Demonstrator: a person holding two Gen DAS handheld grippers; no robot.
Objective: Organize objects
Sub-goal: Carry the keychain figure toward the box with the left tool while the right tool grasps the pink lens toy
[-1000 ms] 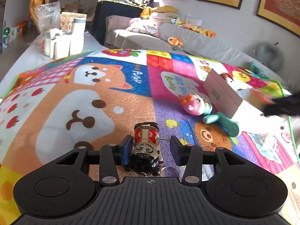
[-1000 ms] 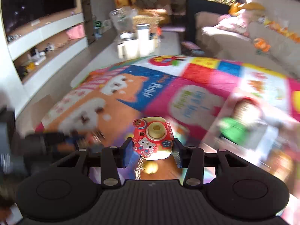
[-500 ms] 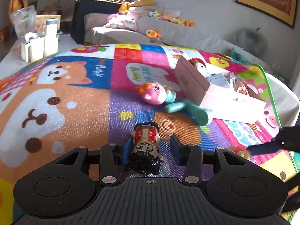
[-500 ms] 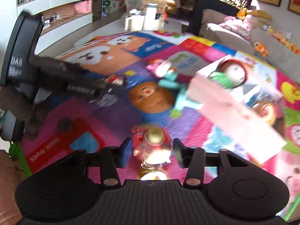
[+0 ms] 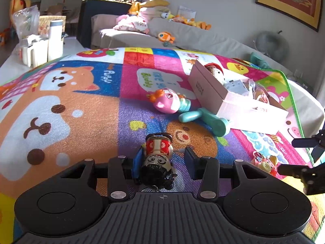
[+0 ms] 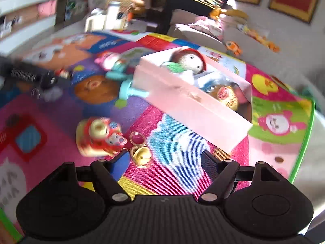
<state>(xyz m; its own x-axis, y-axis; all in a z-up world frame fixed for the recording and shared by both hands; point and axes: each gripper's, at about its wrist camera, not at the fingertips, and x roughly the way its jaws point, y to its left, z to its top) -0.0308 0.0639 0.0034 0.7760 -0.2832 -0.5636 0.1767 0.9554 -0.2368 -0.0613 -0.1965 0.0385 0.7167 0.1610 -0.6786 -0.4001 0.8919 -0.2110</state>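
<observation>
My left gripper [image 5: 162,160] is shut on a small figurine [image 5: 159,152] with black hair and a red body, held head toward the camera above the play mat [image 5: 61,105]. My right gripper [image 6: 165,160] hangs low over the mat, its jaws opening with nothing between them. A red and yellow toy camera [image 6: 97,138] with a key ring and gold bell [image 6: 141,156] lies on the mat just left of its fingers. The left wrist view shows that toy camera [image 5: 264,162] beside the right gripper [image 5: 285,155]. A pink open box [image 6: 193,105] stands ahead.
The pink box [image 5: 243,109] holds a red-hatted doll [image 6: 189,61] and several other small things. A pink toy with a teal handle [image 5: 168,103] lies against the box's left side. A grey sofa with plush toys [image 5: 182,32] runs behind the mat. White containers [image 5: 40,48] stand at far left.
The right gripper swung down toward the box, opened and let the toy camera drop onto the mat. The left gripper turned right with the figurine, then held still.
</observation>
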